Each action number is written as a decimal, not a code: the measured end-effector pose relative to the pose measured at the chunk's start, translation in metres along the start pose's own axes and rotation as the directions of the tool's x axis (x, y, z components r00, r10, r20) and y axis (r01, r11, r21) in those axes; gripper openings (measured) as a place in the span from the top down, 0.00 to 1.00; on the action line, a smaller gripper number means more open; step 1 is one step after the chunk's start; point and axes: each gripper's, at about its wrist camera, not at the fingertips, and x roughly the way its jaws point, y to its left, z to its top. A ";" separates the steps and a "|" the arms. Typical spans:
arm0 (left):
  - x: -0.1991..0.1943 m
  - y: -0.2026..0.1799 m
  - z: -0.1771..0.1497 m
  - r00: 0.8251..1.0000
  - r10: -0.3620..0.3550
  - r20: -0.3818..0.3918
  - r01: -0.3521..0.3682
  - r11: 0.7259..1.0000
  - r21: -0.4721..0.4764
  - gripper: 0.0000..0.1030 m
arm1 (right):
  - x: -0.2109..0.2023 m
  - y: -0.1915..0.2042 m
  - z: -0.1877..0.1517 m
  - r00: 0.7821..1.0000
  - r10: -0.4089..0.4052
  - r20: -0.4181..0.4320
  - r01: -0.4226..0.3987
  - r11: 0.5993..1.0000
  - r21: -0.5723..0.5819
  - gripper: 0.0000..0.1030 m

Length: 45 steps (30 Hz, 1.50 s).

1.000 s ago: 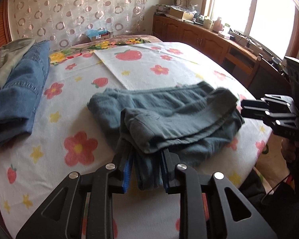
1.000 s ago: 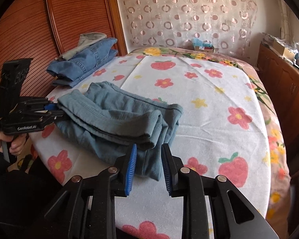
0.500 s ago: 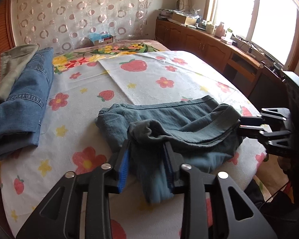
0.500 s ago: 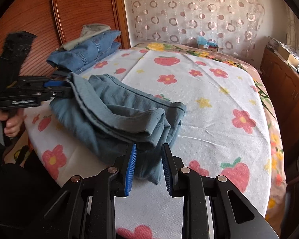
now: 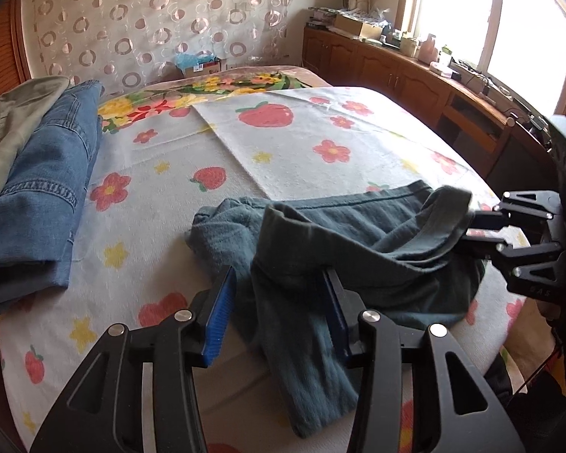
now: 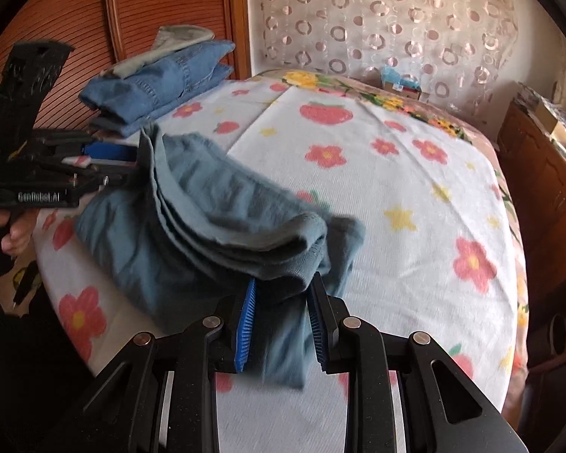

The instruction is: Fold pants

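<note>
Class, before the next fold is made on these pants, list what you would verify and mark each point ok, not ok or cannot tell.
1. Right hand-held gripper clamped on the teal pants: ok.
2. Left hand-held gripper released: ok. Its jaws have just been opening; cloth lies between them, and the left pad is clear.
3. Pants lying flat: not ok. They are bunched, and the right side is lifted.
4. Bare bedspread beyond the pants: ok.
5. Folded jeans apart from the pants: ok.
</note>
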 end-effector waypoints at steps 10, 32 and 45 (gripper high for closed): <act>0.020 0.012 0.000 0.999 0.015 -0.030 -0.016 0.999 -0.037 0.55 | -0.006 -0.032 0.007 0.991 -0.037 0.128 0.011 0.980 0.197 0.73; 0.025 0.021 -0.008 1.000 -0.006 0.021 0.007 0.997 -0.074 0.46 | -0.007 -0.023 -0.006 0.996 -0.010 0.085 0.009 1.000 0.020 0.64; 0.013 0.017 -0.005 0.996 0.006 0.092 -0.001 0.998 -0.058 0.61 | 0.020 -0.034 0.034 0.994 -0.055 0.099 0.048 0.996 0.070 0.92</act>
